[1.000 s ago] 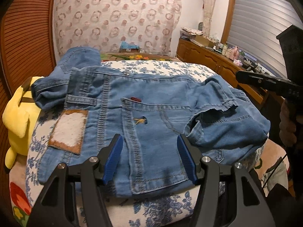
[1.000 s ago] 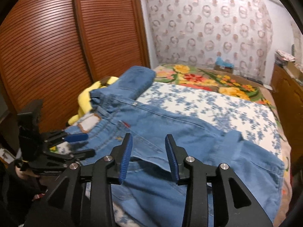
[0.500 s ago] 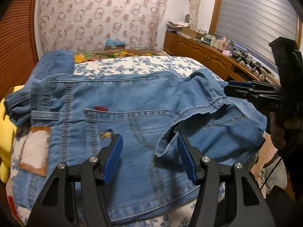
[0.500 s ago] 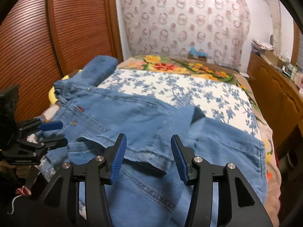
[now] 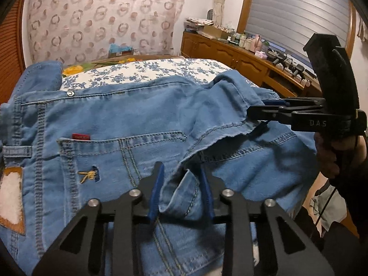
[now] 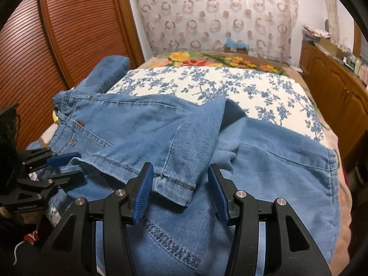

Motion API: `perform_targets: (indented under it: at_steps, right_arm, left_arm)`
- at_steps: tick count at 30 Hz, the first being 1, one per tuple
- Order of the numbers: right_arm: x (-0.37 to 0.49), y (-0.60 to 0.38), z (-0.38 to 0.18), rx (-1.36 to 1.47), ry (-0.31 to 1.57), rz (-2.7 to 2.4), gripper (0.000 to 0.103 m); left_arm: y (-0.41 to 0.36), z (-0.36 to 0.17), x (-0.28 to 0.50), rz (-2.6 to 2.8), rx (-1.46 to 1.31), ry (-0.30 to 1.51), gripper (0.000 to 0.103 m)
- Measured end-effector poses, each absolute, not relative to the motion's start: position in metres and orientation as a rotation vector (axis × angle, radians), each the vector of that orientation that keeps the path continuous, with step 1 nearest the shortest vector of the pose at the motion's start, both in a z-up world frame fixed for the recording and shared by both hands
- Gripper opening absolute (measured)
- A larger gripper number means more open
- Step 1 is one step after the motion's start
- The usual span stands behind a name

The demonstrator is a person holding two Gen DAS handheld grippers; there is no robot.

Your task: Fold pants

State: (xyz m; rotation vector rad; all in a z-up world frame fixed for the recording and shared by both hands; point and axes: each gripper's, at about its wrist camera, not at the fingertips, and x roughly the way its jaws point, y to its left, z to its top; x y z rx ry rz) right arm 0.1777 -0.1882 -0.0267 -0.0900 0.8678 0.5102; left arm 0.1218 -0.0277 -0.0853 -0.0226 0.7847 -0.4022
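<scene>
**denimfan:** On the bed, a pair of light blue jeans is lying spread across the white quilt with the blue flower print. Soft washed denim, darker double stitching along the seams and back pocket, a little red tab at the pocket corner and a tan leather patch with a white worn-looking face sitting at the waistband.

**foldbot_77:** What are the claws doing?

**denimfan:** Left claw is sitting low over the jeans with a crumpled fold of hemmed denim bunching up between its blue ribbed pads. The pads are looking narrowed around that fold, but I can't tell if they're actually pinching it. Right claw is hanging with its fingers spread apart, straddling the stitched hem corner of a leg that's lying folded back over the rest of the jeans. Cloth is sitting between the pads, not squeezed.

**foldbot_77:** Anything else showing?

**denimfan:** Black plastic frames with round silver bolts on both claws. From the left wrist camera the right claw is poking in sideways at the raised leg edge. A rolled-looking bit of denim is lying at the far left near the ribbed wooden wardrobe, a floral blanket is covering the far end, and a curtain with ring patterns is hanging behind.
</scene>
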Motion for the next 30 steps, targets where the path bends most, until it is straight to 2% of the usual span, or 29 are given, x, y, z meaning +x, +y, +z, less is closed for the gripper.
perform_targets:
  at_steps: [1, 2, 3, 4, 6, 20, 27, 29, 30]
  right_arm:
    - [0.178, -0.187, -0.027, -0.092, 0.871, 0.515, 0.043]
    - [0.178, -0.186, -0.028, -0.095, 0.873, 0.531, 0.033]
    - [0.178, -0.184, -0.028, -0.099, 0.873, 0.550, 0.014]
    - [0.176, -0.181, -0.025, -0.105, 0.863, 0.566, 0.009]
    - [0.173, -0.179, -0.018, -0.104, 0.841, 0.590, 0.005]
    - [0.167, -0.118, 0.081, -0.128, 0.628, 0.762, 0.002]
    - [0.165, -0.064, 0.097, -0.202, 0.586, 0.813, 0.001]
    - [0.168, -0.056, 0.092, -0.218, 0.596, 0.812, 0.001]
    - [0.170, -0.054, 0.088, -0.226, 0.604, 0.803, 0.002]
  left_arm:
    - [-0.029, -0.086, 0.122, -0.403, -0.018, 0.780, 0.014]
    - [-0.029, -0.084, 0.120, -0.411, -0.019, 0.769, 0.012]
    - [-0.029, -0.083, 0.118, -0.418, -0.021, 0.763, 0.007]
    - [-0.028, -0.080, 0.116, -0.420, -0.021, 0.756, 0.004]
    - [-0.024, -0.070, 0.110, -0.429, -0.038, 0.726, 0.003]
    - [0.051, 0.005, 0.062, -0.334, -0.106, 0.529, 0.002]
    - [0.084, -0.004, 0.058, -0.265, -0.109, 0.567, 0.002]
    - [0.084, -0.020, 0.067, -0.291, -0.128, 0.615, 0.013]
    - [0.082, -0.025, 0.071, -0.302, -0.135, 0.630, 0.025]
